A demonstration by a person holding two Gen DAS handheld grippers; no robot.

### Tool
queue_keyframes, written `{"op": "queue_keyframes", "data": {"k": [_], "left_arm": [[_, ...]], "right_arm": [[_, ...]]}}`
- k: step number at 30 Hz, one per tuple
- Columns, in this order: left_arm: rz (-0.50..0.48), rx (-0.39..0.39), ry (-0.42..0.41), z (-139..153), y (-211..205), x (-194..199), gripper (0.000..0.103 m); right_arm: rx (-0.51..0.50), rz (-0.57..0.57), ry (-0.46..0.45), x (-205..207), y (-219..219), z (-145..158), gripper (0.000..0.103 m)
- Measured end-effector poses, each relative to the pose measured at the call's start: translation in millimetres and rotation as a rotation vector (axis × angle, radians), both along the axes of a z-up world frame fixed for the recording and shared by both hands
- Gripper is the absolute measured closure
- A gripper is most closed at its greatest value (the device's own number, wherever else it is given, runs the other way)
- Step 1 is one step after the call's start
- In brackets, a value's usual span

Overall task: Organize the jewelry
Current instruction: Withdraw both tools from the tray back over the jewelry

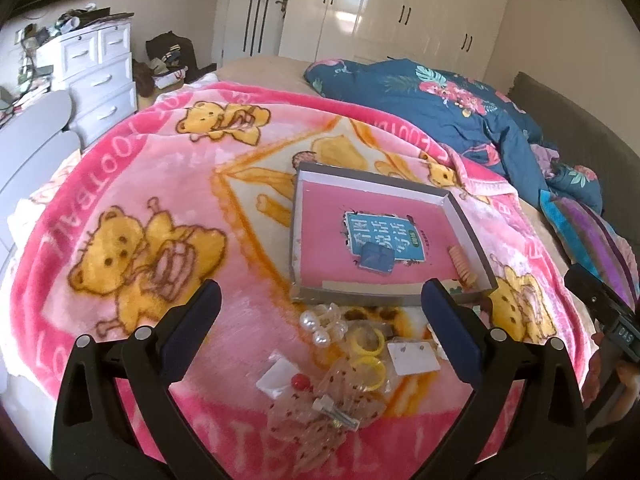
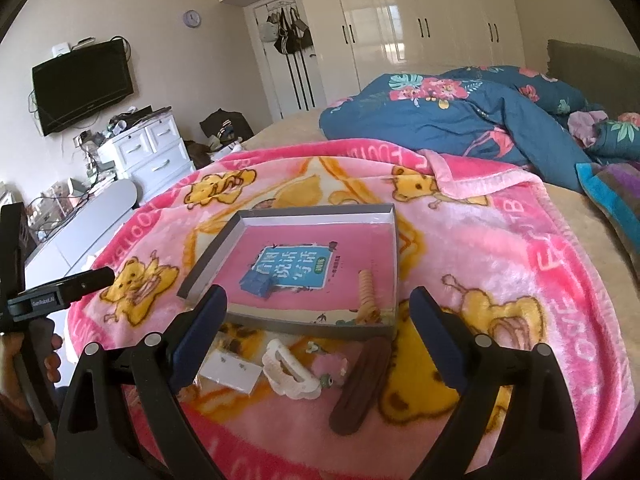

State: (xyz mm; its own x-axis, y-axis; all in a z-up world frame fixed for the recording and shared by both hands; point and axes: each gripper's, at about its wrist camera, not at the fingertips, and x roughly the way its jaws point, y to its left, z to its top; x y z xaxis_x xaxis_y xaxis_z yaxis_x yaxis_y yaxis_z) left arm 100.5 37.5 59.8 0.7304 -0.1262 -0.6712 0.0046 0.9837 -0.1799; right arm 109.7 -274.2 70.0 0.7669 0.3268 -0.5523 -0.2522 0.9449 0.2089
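- The jewelry lay loose on the pink bear blanket (image 1: 120, 184), heaped just in front of the near wall of the shallow grey tray (image 1: 297, 216); a small blue box (image 1: 375, 259) and a beige comb-like clip (image 1: 463, 266) were already inside the tray.
- In the left wrist view the heap held a pearl hair clip (image 1: 320, 326), yellow rings (image 1: 370, 354), a white earring card (image 1: 412, 356), a red bead (image 1: 300, 381) and a clear spotted bow clip (image 1: 332, 408).
- These looked light and small; the pearls and rings seemed hard and likely to roll or slip, so a pinch across a clip's stiff body would probably be safest, while the thin card might need taking by an edge off the soft pile.
- The left gripper (image 1: 320, 312) hovered over the heap with its fingers spread wide, holding nothing.
- The right gripper (image 2: 318, 310) was likewise splayed and empty, near the tray's front wall.
- Only the right wrist view showed a white claw clip (image 2: 290, 372), a long brown barrette (image 2: 362, 386) and a small pink piece (image 2: 332, 366); the pearls, rings and bow were outside it.
- Each view caught the other handle at its edge.
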Motion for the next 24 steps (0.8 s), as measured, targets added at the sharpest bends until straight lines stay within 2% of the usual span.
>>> {"op": "queue_keyframes", "data": {"k": [11, 24], "left_arm": [[0.013, 0.015, 0.016, -2.9, 13.2, -24.0, 0.009], [-0.034, 0.030, 0.037, -13.9, 9.7, -42.2, 0.009]], "right_arm": [[-0.023, 0.054, 0.009, -20.9, 13.7, 0.2, 0.011], [-0.041, 0.114, 0.050, -36.0, 32.3, -13.4, 0.011]]}}
